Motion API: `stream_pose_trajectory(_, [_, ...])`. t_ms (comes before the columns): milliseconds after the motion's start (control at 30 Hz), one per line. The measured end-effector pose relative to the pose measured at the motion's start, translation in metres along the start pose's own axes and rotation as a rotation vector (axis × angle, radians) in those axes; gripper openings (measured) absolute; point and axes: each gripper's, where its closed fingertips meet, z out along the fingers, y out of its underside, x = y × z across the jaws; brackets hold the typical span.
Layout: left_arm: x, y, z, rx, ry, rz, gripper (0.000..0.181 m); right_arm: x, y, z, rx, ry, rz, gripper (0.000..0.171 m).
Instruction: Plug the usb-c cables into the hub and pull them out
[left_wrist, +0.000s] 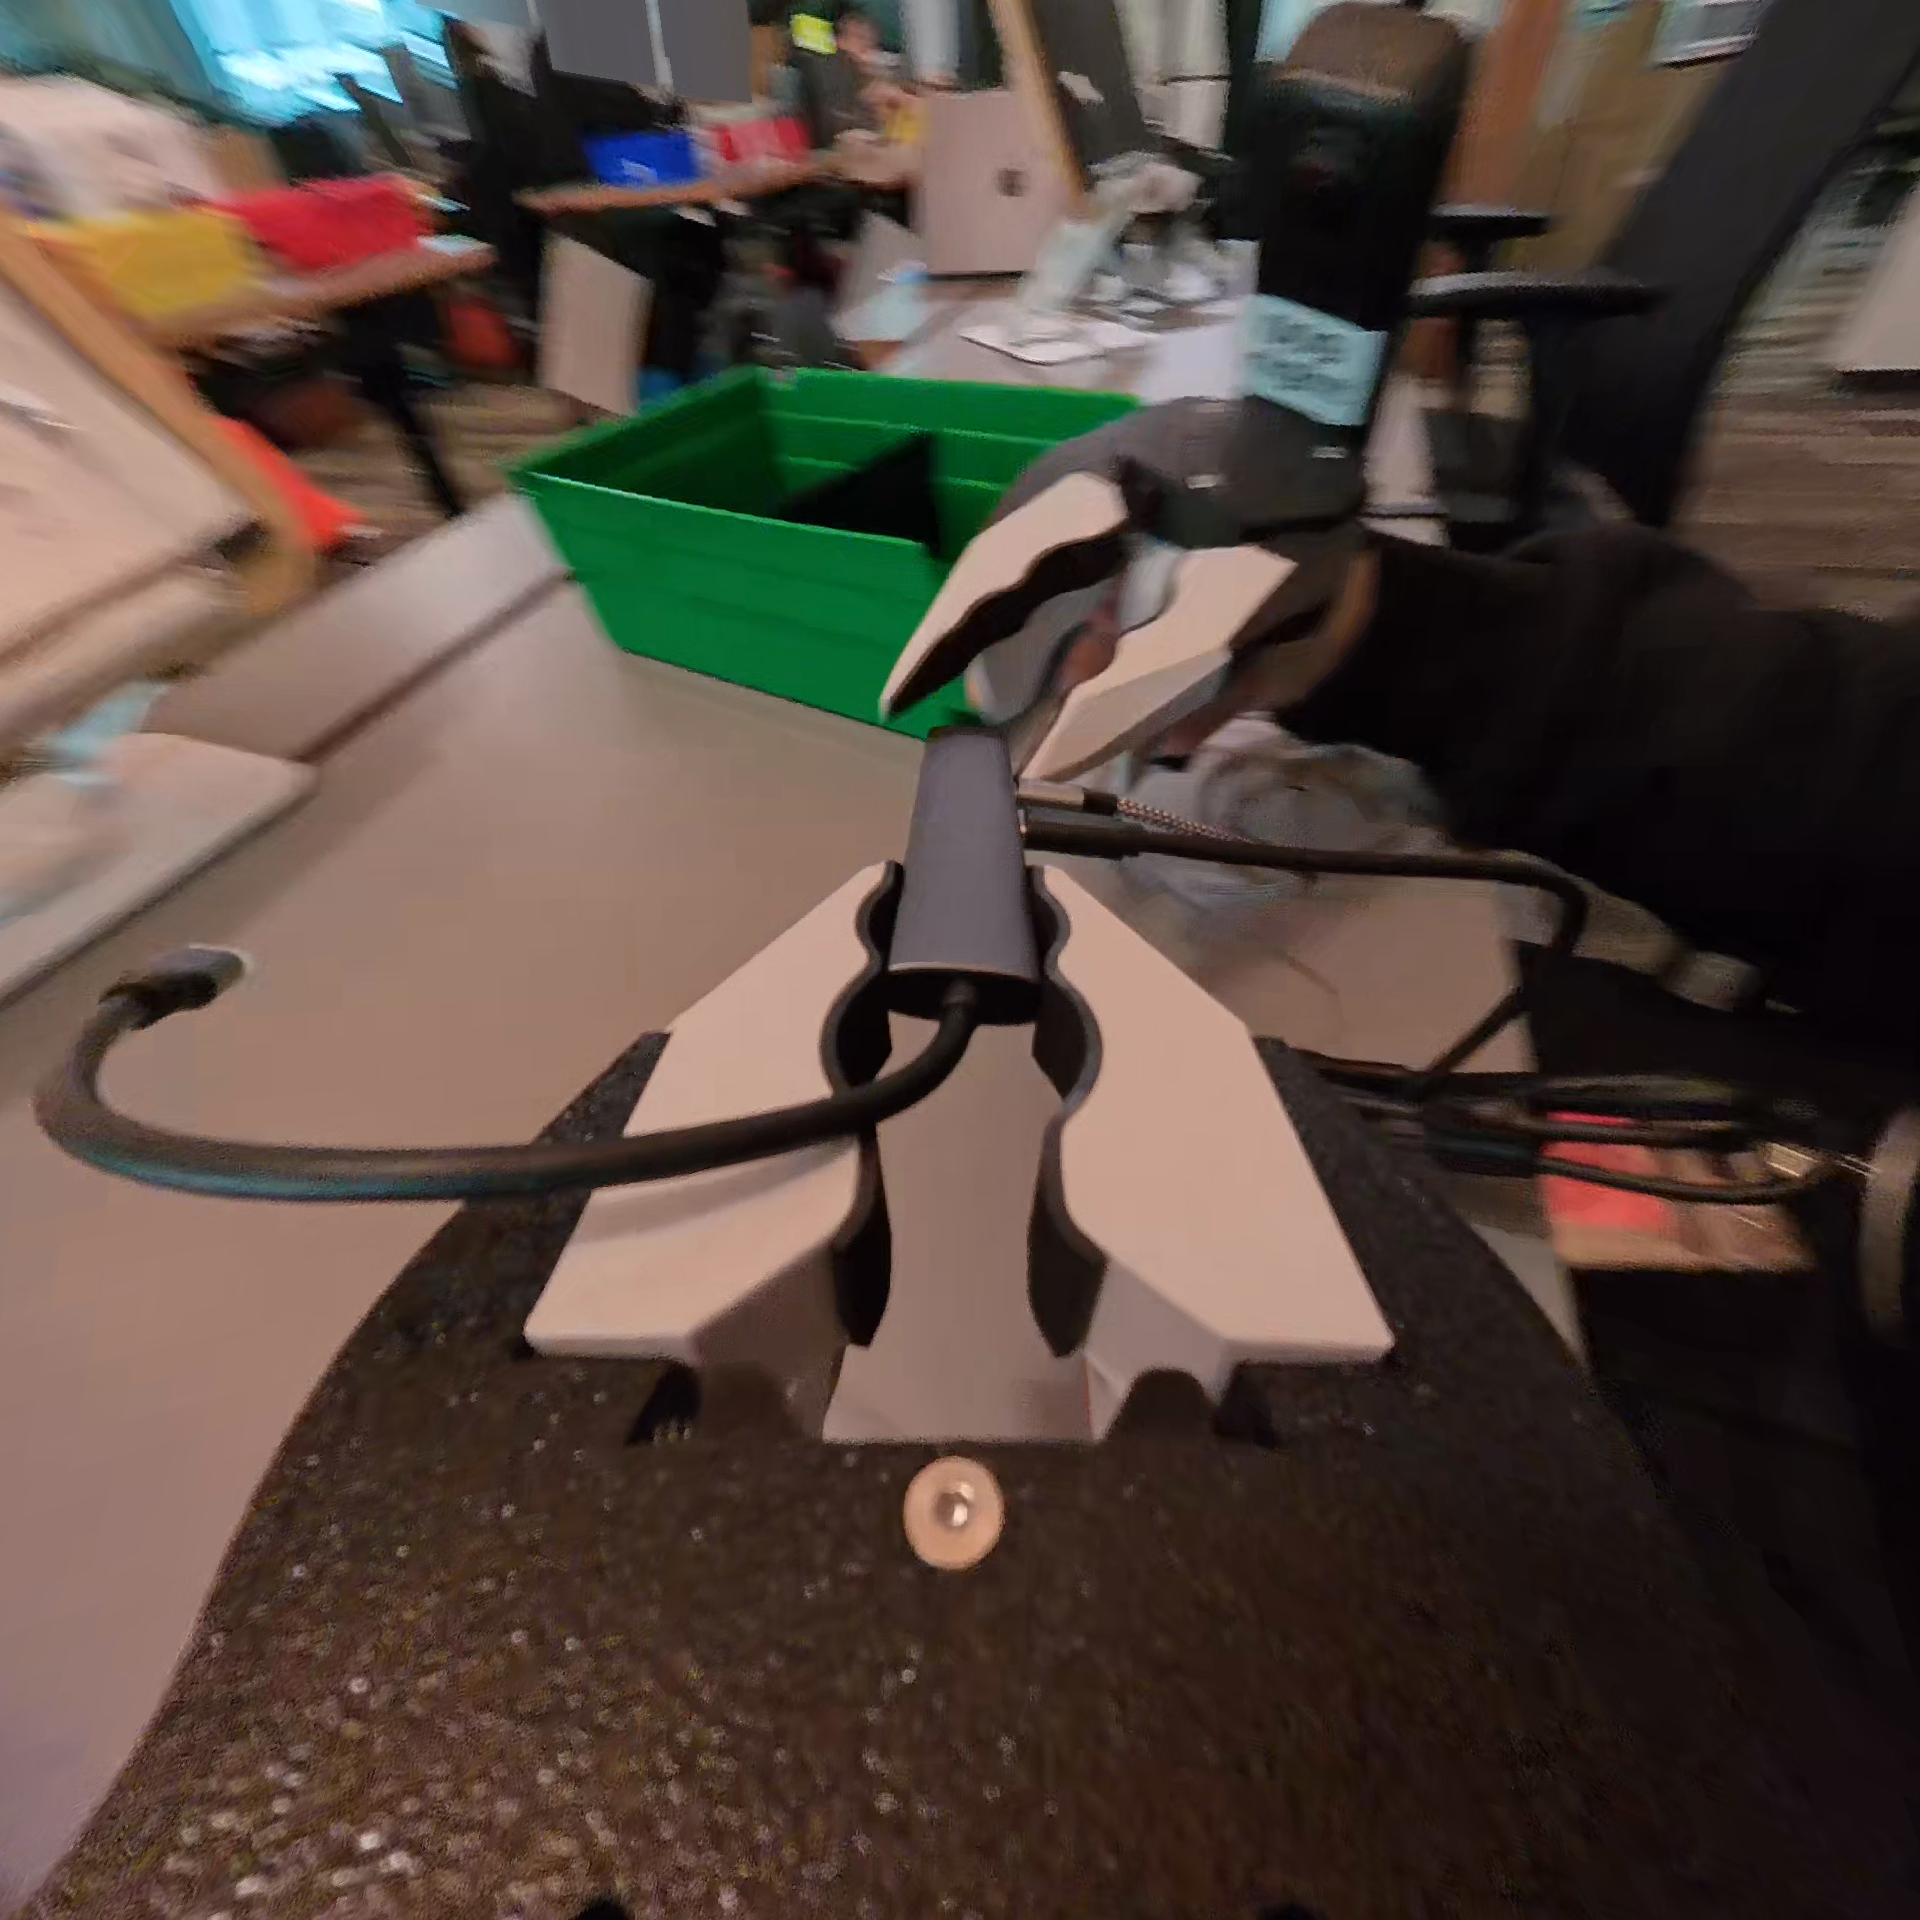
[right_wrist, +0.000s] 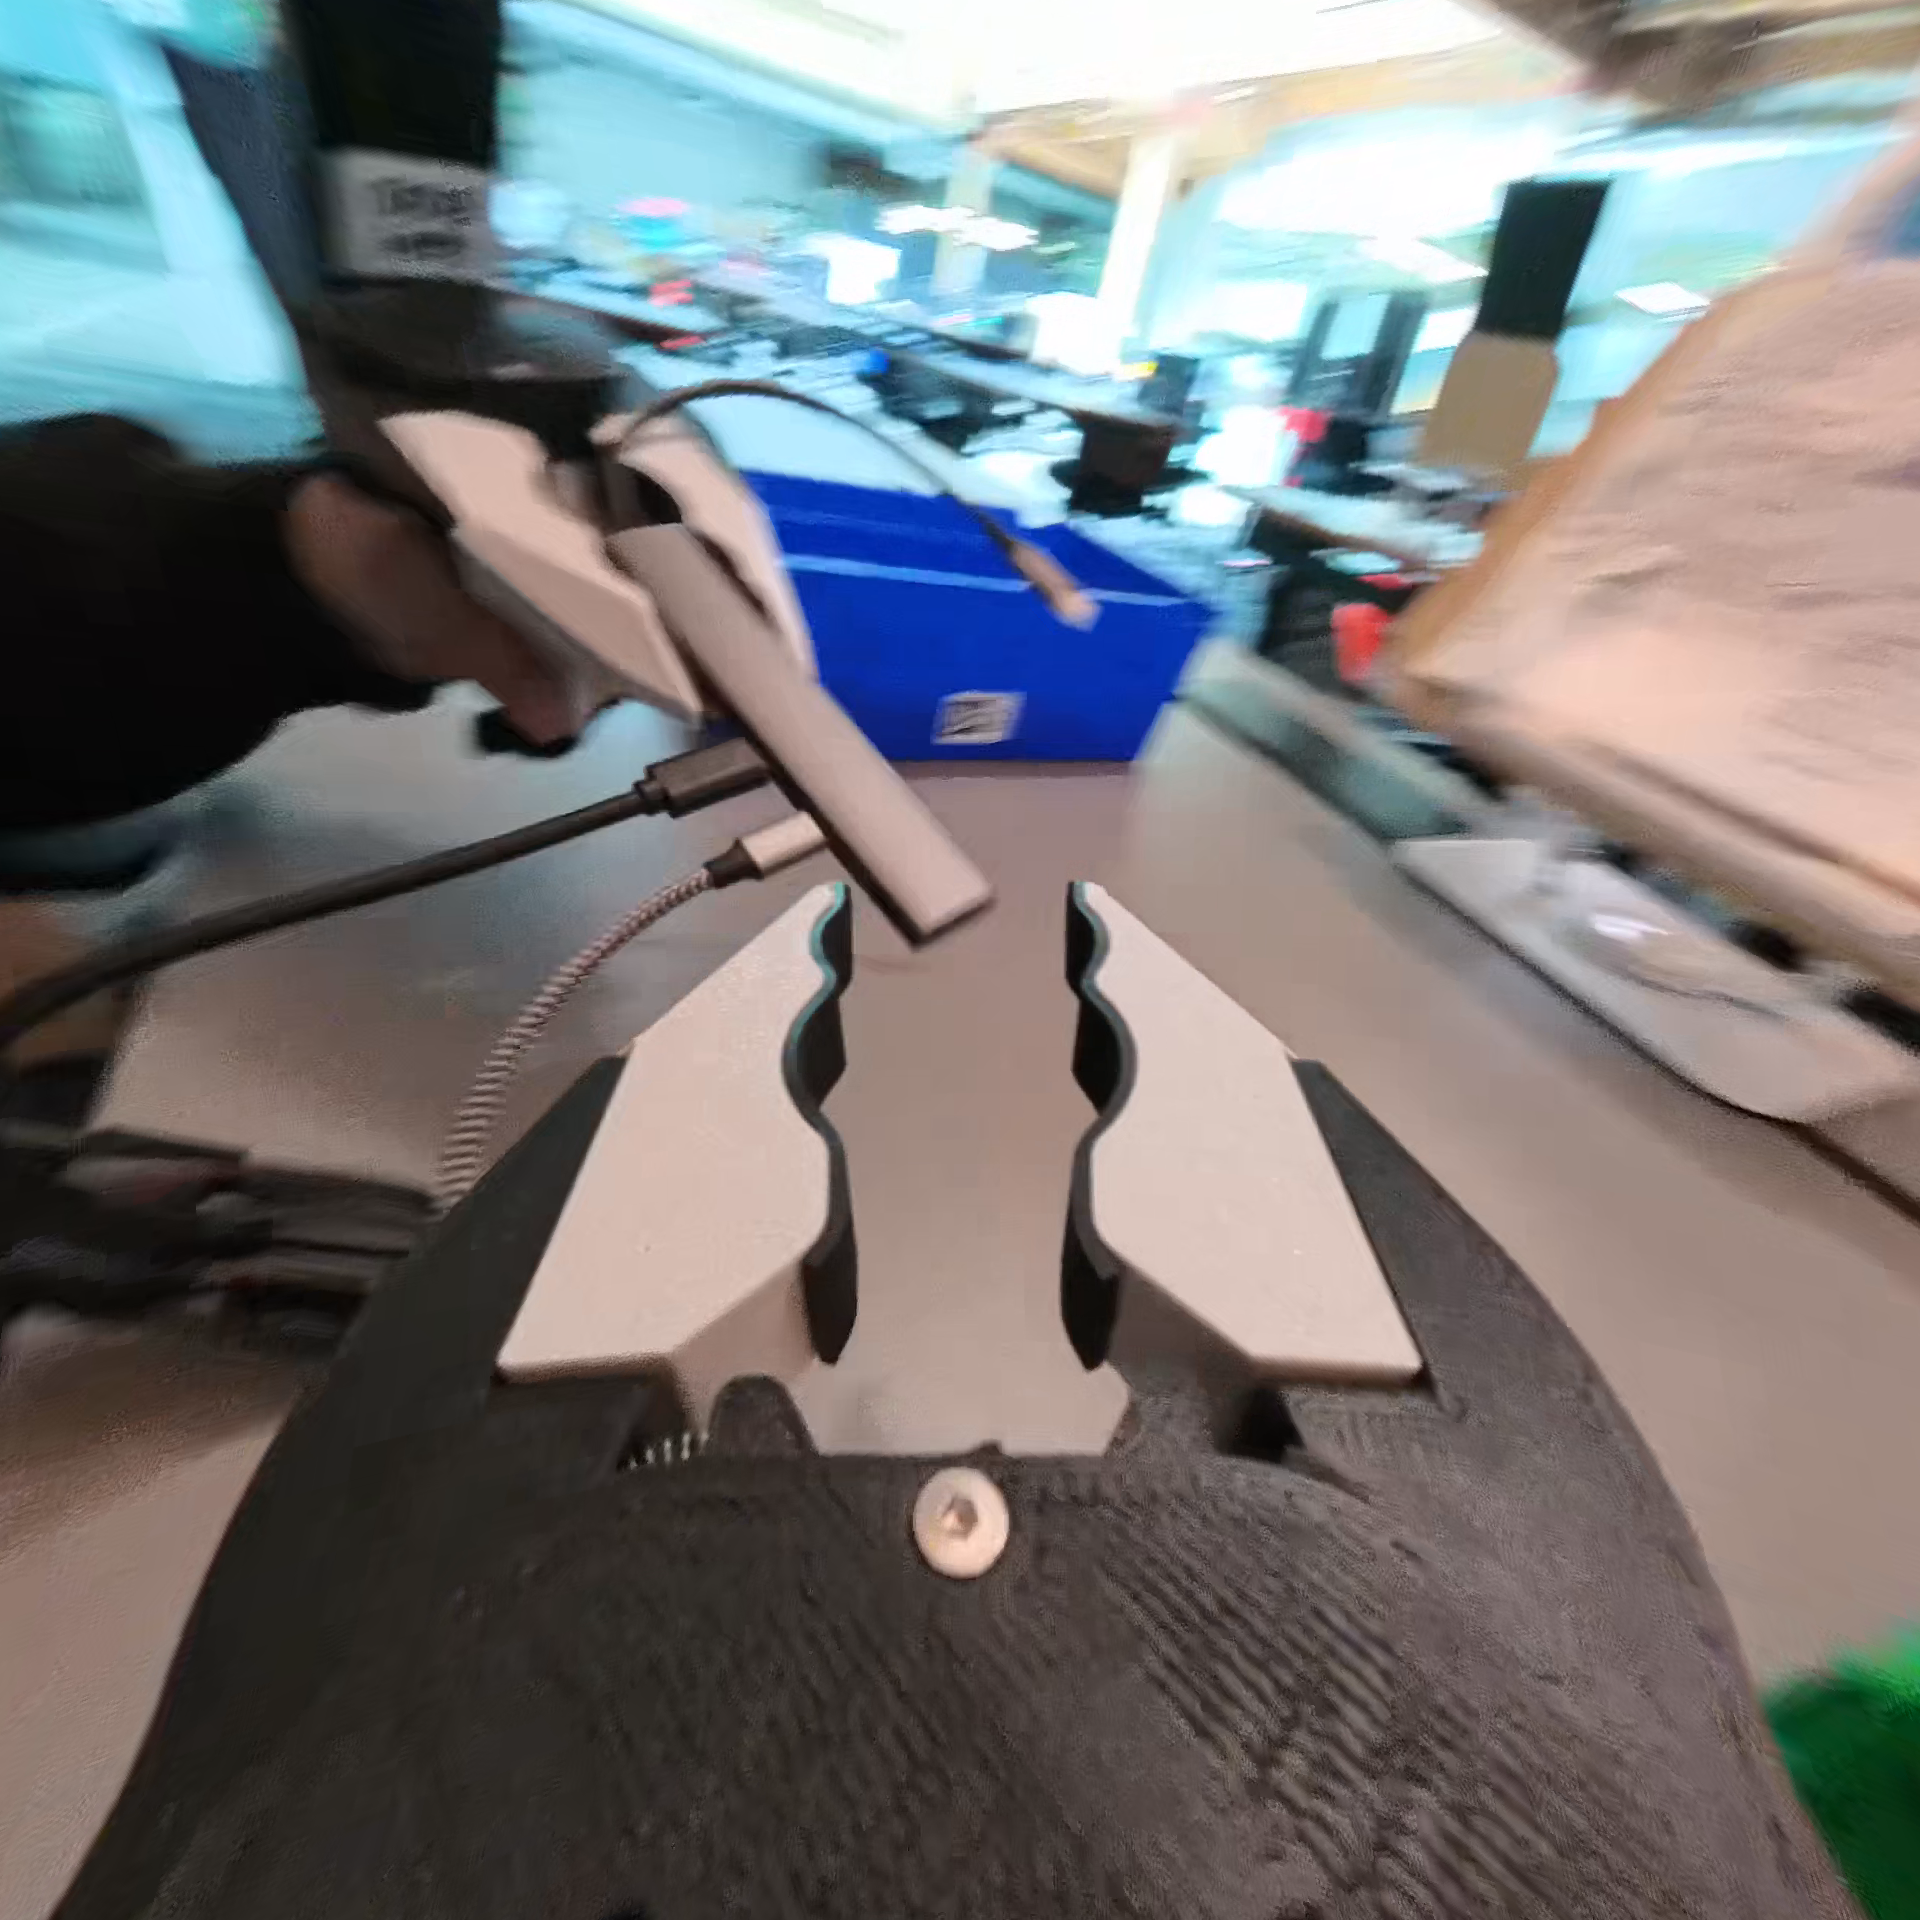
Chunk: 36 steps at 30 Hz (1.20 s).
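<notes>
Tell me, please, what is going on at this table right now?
A person is working two handheld grippers on a USB-C hub. The left gripper is shut on the hub, holding it above the table. A black cable and a braided cable are plugged into its side. The right gripper is open and empty, just beside the hub's free end.

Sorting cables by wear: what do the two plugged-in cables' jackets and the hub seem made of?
Upper cable: smooth matte black, likely rubber or plastic. Lower cable: woven sheath, judging by its speckled grey-white weave. Hub: satin grey, flat, sharp-edged, probably aluminium, possibly painted plastic.
</notes>
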Motion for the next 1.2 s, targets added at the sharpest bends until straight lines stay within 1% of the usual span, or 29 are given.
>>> stream_pose_trajectory(33, [-0.017,-0.006,-0.005,0.020,-0.101,0.014,0.021,0.013,-0.009,-0.004,0.019,0.080,0.011,0.042])
stream_pose_trajectory(100, [-0.053,-0.018,-0.021,0.078,-0.327,0.007,0.021,0.015,-0.036,-0.010,0.098,0.126,0.055,0.044])
stream_pose_trajectory(133, [-0.070,-0.021,-0.031,0.112,-0.445,-0.007,0.021,0.014,-0.050,-0.011,0.148,0.162,0.083,0.043])
stream_pose_trajectory(167, [-0.084,-0.023,-0.040,0.154,-0.551,-0.023,0.021,0.014,-0.059,-0.008,0.179,0.205,0.110,0.037])
stream_pose_trajectory(200, [-0.093,-0.023,-0.046,0.203,-0.627,-0.043,0.021,0.013,-0.063,-0.002,0.190,0.234,0.131,0.036])
stream_pose_trajectory(233, [-0.099,-0.022,-0.051,0.257,-0.683,-0.080,0.021,0.008,-0.065,0.007,0.192,0.235,0.136,0.040])
stream_pose_trajectory(267, [-0.104,-0.019,-0.052,0.299,-0.727,-0.119,0.021,0.004,-0.064,0.017,0.181,0.231,0.129,0.045])
stream_pose_trajectory(300, [-0.107,-0.015,-0.052,0.331,-0.762,-0.142,0.021,0.004,-0.060,0.026,0.162,0.255,0.109,0.045])
stream_pose_trajectory(367, [-0.106,-0.009,-0.046,0.372,-0.772,-0.138,0.021,0.007,-0.051,0.046,0.152,0.306,0.053,0.044])
stream_pose_trajectory(433, [-0.104,-0.004,-0.042,0.375,-0.771,-0.130,0.021,-0.003,-0.044,0.070,0.145,0.248,0.066,0.043])
stream_pose_trajectory(500, [-0.103,0.000,-0.041,0.372,-0.762,-0.122,0.021,-0.005,-0.042,0.088,0.157,0.242,0.067,0.040])
stream_pose_trajectory(567, [-0.102,0.009,-0.038,0.352,-0.740,-0.129,0.021,-0.006,-0.041,0.098,0.168,0.245,0.040,0.030])
stream_pose_trajectory(633, [-0.103,0.014,-0.039,0.350,-0.724,-0.154,0.021,-0.007,-0.037,0.106,0.170,0.248,0.026,0.025])
stream_pose_trajectory(700, [-0.104,0.017,-0.040,0.335,-0.726,-0.142,0.021,-0.004,-0.032,0.109,0.152,0.286,-0.002,0.022])
stream_pose_trajectory(800, [-0.104,0.020,-0.038,0.308,-0.726,-0.117,0.021,0.001,-0.024,0.111,0.080,0.354,-0.084,0.024])
stream_pose_trajectory(867, [-0.104,0.020,-0.036,0.292,-0.730,-0.085,0.021,0.006,-0.015,0.112,0.032,0.390,-0.083,0.024])
stream_pose_trajectory(967, [-0.102,0.018,-0.034,0.296,-0.708,-0.061,0.021,0.007,-0.013,0.109,0.056,0.392,-0.024,0.019])
stream_pose_trajectory(1000, [-0.101,0.018,-0.033,0.299,-0.698,-0.060,0.021,0.009,-0.015,0.107,0.072,0.396,0.003,0.015])
stream_pose_trajectory(1100, [-0.101,0.020,-0.032,0.295,-0.686,-0.070,0.021,0.012,-0.012,0.101,0.077,0.400,0.033,0.013])
stream_pose_trajectory(1200, [-0.101,0.021,-0.031,0.285,-0.686,-0.063,0.021,0.010,-0.010,0.098,0.053,0.412,-0.024,0.020])
